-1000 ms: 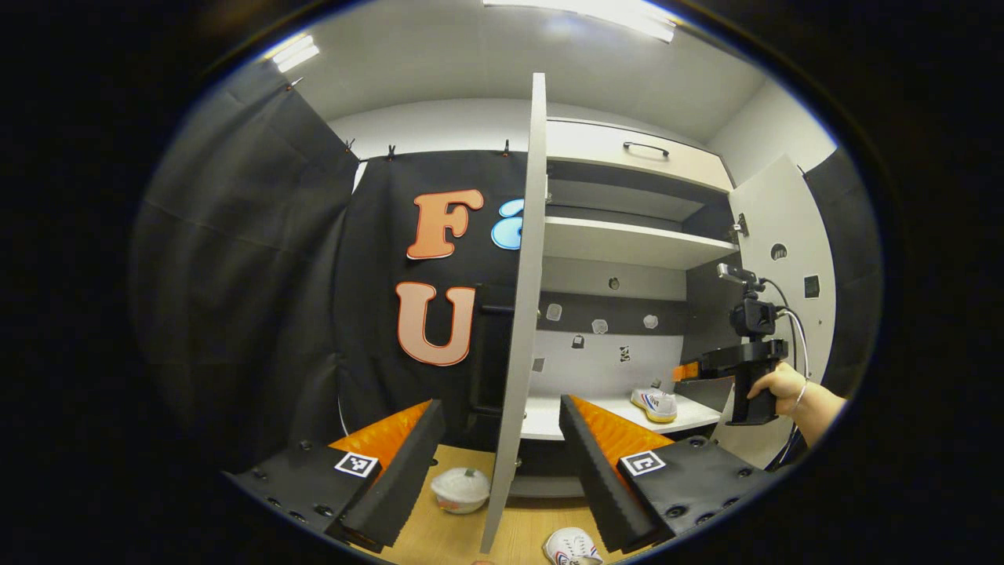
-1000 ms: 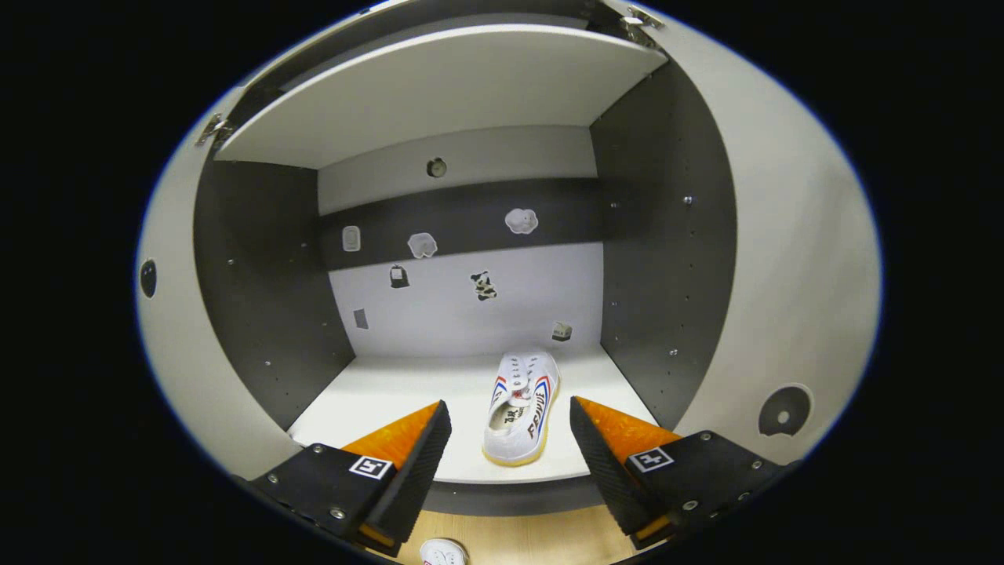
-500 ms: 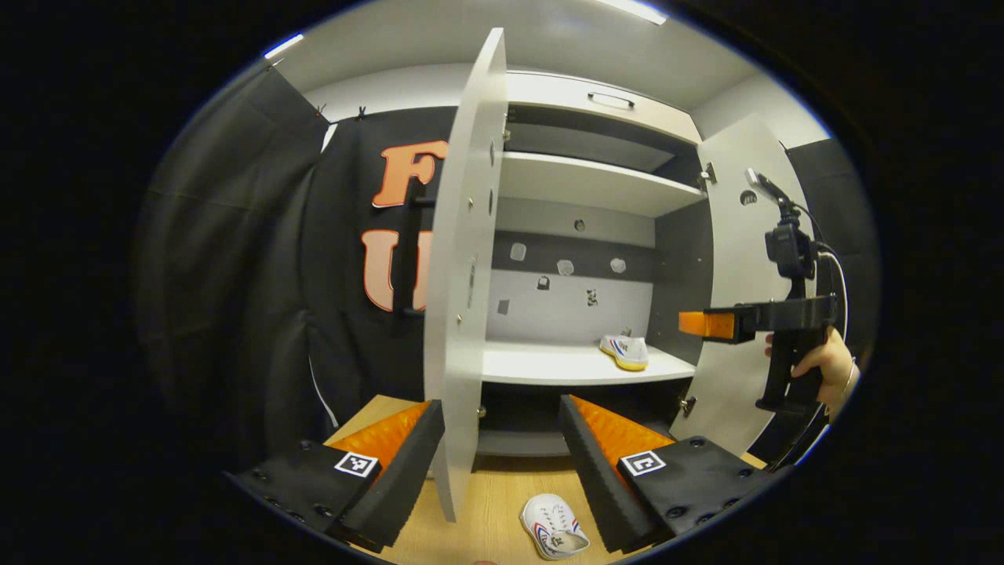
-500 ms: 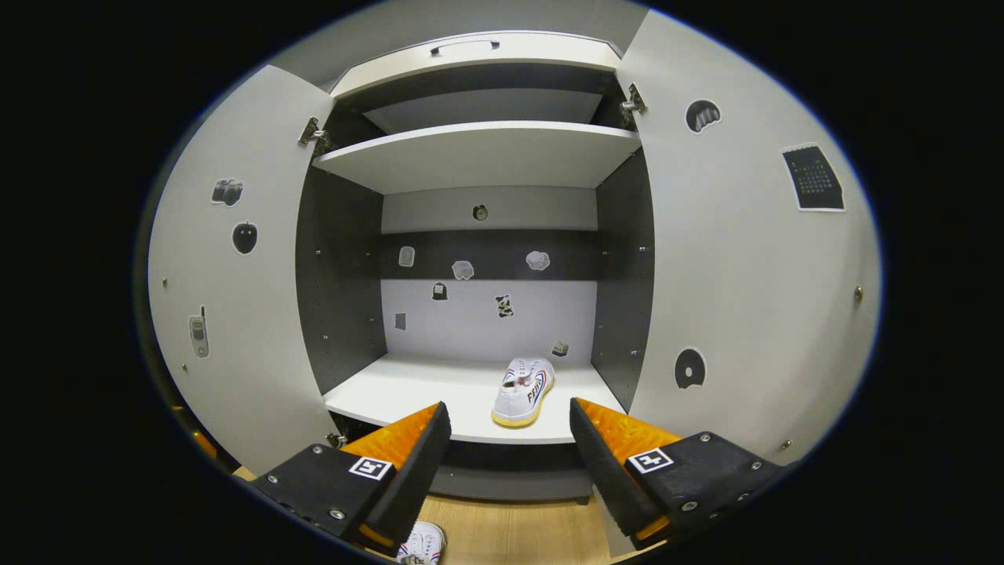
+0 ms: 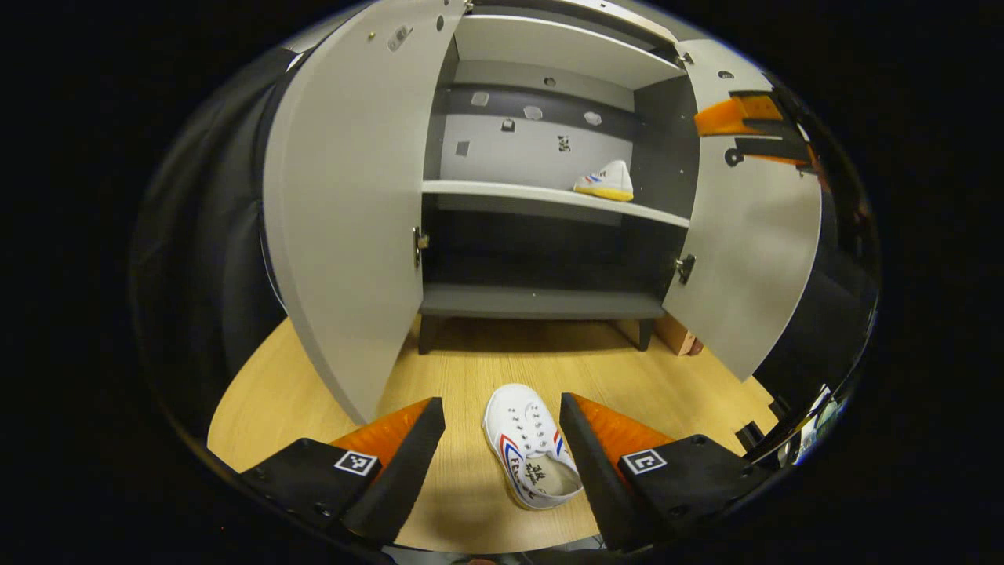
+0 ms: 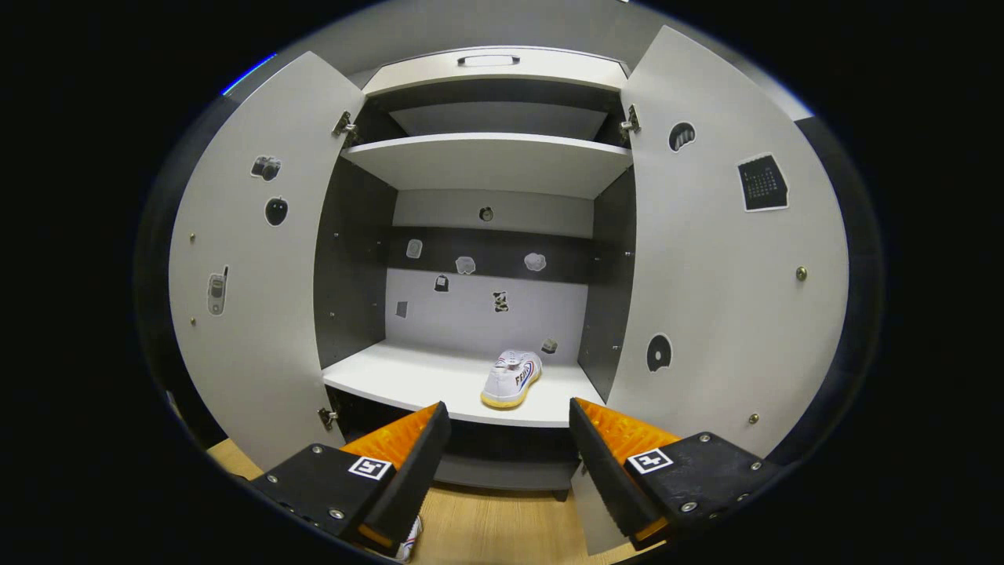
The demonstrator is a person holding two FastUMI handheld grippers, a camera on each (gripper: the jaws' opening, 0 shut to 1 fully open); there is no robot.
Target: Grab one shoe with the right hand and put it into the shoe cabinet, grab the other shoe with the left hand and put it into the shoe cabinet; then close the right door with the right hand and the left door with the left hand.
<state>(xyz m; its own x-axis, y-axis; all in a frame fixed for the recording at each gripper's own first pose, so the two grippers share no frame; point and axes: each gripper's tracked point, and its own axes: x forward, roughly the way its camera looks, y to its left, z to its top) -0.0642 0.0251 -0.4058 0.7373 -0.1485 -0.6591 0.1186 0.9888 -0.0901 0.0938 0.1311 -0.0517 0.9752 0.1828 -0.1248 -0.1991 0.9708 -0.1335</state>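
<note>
Left gripper [image 5: 502,463] wide open, holding nothing; shoe on floor [image 5: 532,446] between fingers, nearer right one. Risk: lopsided pinch, shoe tips, slips out. Right gripper [image 6: 508,463] wide, empty; shelf shoe [image 6: 511,378] just ahead.

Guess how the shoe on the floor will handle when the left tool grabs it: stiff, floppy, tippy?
The shoe on the floor looks like thin canvas, so the upper probably squashes. It's small and likely light. The flat sole should resist rolling. The left tool straddles it, open.
</note>
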